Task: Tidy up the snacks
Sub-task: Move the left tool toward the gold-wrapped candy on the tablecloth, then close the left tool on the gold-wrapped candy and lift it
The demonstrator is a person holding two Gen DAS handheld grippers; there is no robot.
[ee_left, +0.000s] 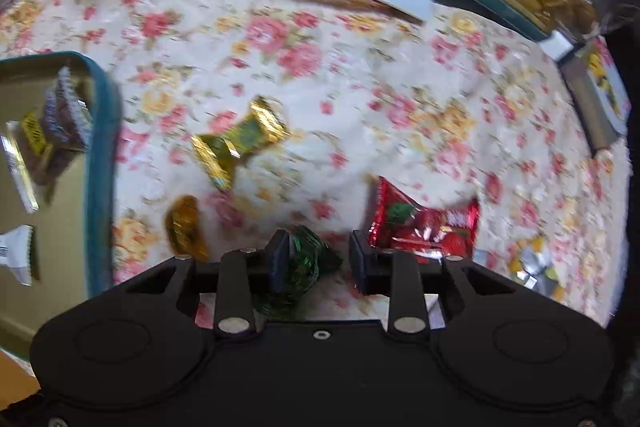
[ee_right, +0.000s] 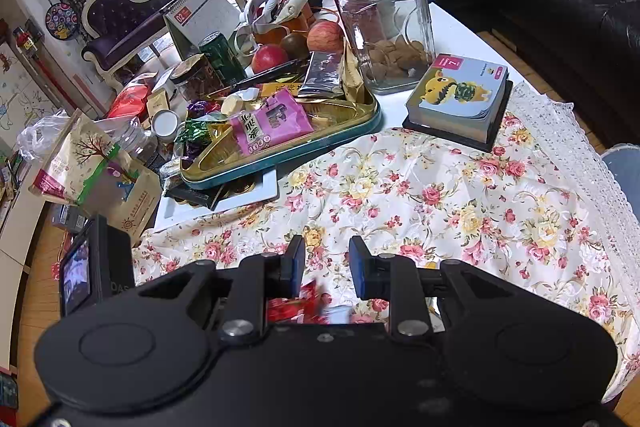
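Snacks are lying scattered on the floral cloth (ee_left: 320, 75) covering the surface, presumably tipped out so they can be sorted one at a time. In the left wrist view, the left gripper (ee_left: 318, 263) is pointing steeply down with its jaws spread, and a green foil candy (ee_left: 306, 261) is sitting between them against the left pad; the right pad is standing clear of it, so nothing is being squeezed yet. Just beyond, toward the lower right, a red strawberry packet (ee_left: 424, 227) is lying beside the right finger, while a gold-green wrapped candy (ee_left: 240, 143) and a gold foil piece (ee_left: 186, 227) are waiting at centre left. At the left edge a teal-rimmed tin (ee_left: 102, 155) is holding brown wrapped bars, likely the sorting destination.

In the right wrist view, the right gripper (ee_right: 326, 265) is hovering over the cloth with a narrow gap between its pads and nothing in it; something red is showing blurred below it, mostly hidden by the gripper body. Motion blur is smearing the left view, so wrapper print is unreadable, and the tin is being cut off by the frame.
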